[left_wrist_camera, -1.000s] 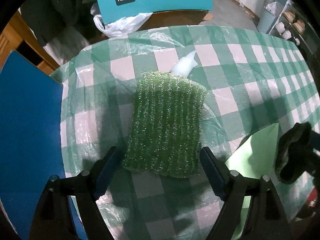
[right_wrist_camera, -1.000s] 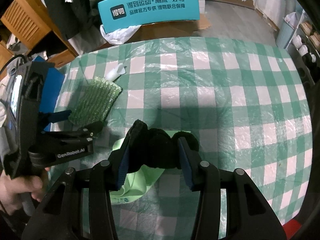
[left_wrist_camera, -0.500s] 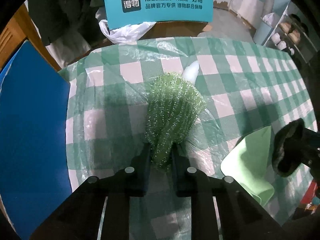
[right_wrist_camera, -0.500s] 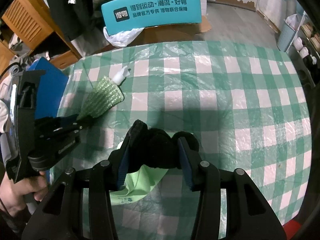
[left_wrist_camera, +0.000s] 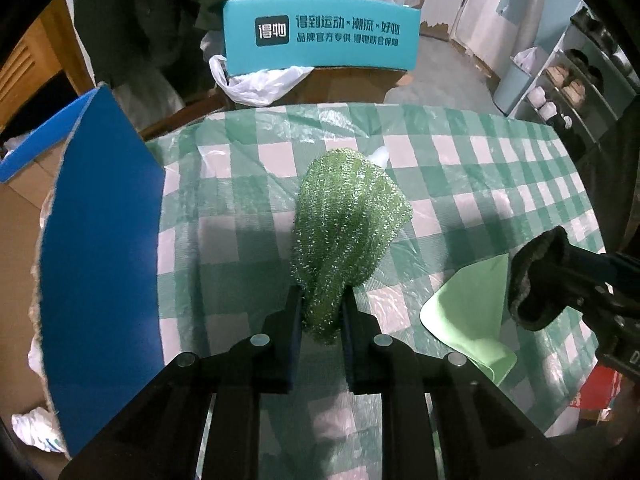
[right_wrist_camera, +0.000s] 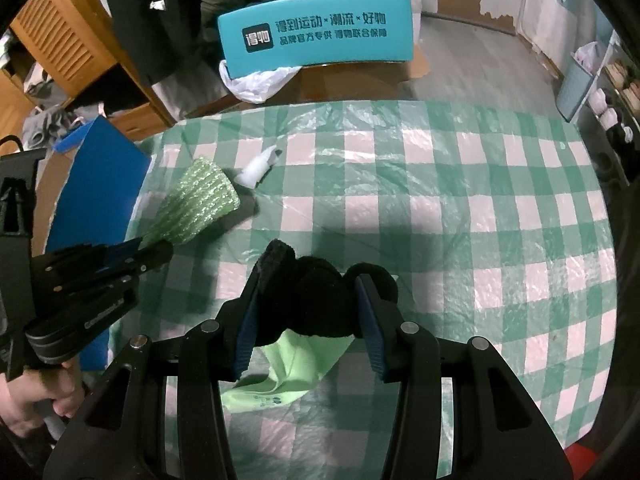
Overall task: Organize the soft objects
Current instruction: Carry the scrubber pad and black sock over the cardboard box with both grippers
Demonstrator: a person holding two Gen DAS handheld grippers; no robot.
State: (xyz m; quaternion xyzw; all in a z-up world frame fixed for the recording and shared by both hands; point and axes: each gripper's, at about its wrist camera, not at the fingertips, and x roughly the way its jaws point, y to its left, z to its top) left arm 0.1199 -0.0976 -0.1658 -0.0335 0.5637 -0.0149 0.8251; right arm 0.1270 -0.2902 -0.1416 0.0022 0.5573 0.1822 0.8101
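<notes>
On the green checked tablecloth (left_wrist_camera: 460, 168), taken here as our landmark, we work from its left edge across. Just off that left edge stands a blue board (left_wrist_camera: 100, 248), tilted, with cardboard beside it. Over the cloth's left part we hold the left gripper (left_wrist_camera: 322, 320), its two jaws pressed together on the near end of a sparkly green scrubbing cloth (left_wrist_camera: 344, 224); the cloth is bunched at the pinch and fans out toward the far side, and in the right wrist view it appears raised off the tablecloth at an angle, a shadow beneath it. Just beyond its far tip lies a small white piece (right_wrist_camera: 258, 168), resting on the tablecloth. Toward the cloth's near middle we hold the right gripper (right_wrist_camera: 306, 312), jaws pinching a black fuzzy item (right_wrist_camera: 316, 300) that bulges out past both fingers. Below it, on the tablecloth, lies a pale green cloth (right_wrist_camera: 292, 364), partly folded. Beyond the tablecloth's far edge stands a teal chair back (left_wrist_camera: 320, 34) with white lettering, a white plastic bag (left_wrist_camera: 260, 84) under it.
</notes>
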